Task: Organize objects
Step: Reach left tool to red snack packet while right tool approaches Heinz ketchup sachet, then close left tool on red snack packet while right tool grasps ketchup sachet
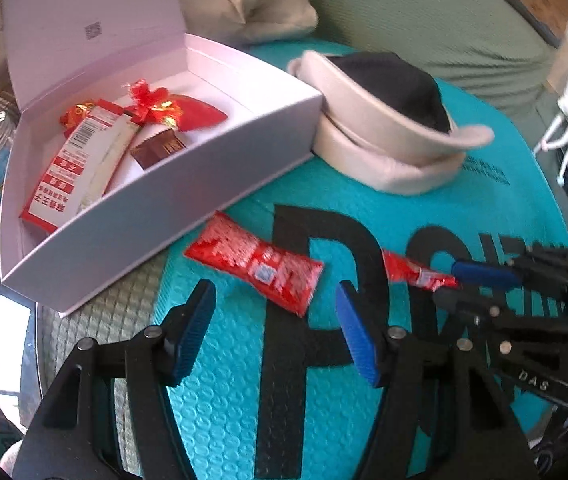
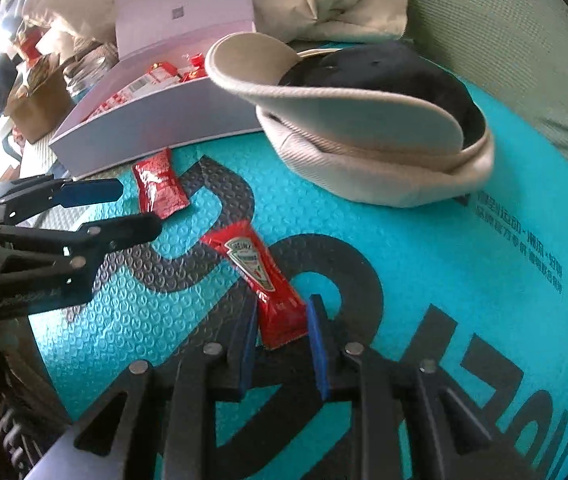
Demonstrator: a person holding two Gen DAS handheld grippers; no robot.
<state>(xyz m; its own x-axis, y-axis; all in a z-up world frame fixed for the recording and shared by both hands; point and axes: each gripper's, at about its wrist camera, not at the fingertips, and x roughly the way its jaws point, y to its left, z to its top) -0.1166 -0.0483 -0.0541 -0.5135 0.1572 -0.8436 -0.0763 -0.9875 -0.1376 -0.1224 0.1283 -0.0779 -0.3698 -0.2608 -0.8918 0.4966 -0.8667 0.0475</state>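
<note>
Already the right gripper clamps one ketchup packet lengthwise; the open left gripper sits nearest the other packet.

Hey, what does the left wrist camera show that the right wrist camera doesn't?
Only the left wrist view looks down into the white box: a barcoded red-and-white carton, a red pouch with a gold bow and a brown packet. Only the right wrist view shows the Heinz label on the ketchup sachet lying between the right gripper jaws, and a brown cardboard box behind. Both show the second red sachet on the teal mat, the beige and black cap, the left gripper with nothing between its jaws, and the box's raised lid.
</note>
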